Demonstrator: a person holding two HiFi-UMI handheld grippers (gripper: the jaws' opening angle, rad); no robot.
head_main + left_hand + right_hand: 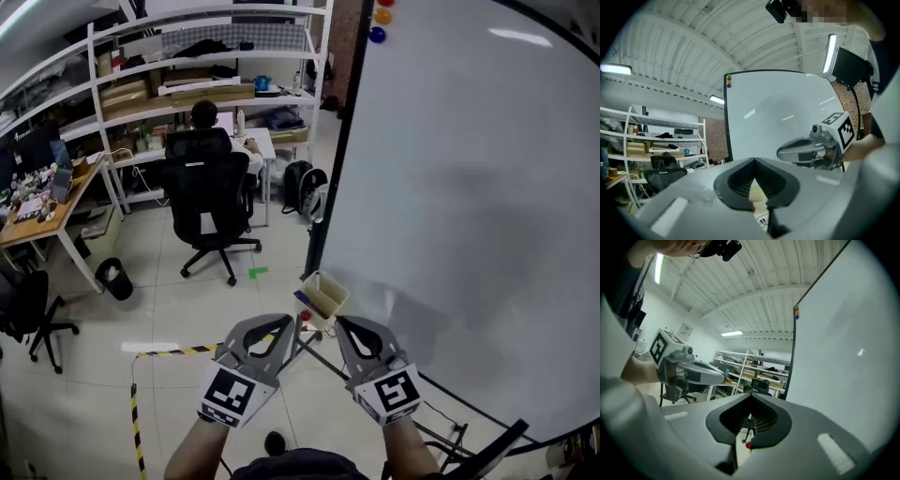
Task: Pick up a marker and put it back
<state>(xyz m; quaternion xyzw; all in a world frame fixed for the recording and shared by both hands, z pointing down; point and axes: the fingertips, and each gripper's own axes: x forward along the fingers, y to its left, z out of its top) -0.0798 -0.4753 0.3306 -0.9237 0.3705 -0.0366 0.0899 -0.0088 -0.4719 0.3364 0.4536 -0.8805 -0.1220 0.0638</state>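
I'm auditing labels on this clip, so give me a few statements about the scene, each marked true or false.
1. The left gripper grips something. False: its jaws are together with nothing between them.
2. The right gripper has its jaws together. True.
3. The whiteboard is covered in writing. False: it is blank, with only coloured magnets at its top corner.
4. A person sits in an office chair, back to the head view. True.
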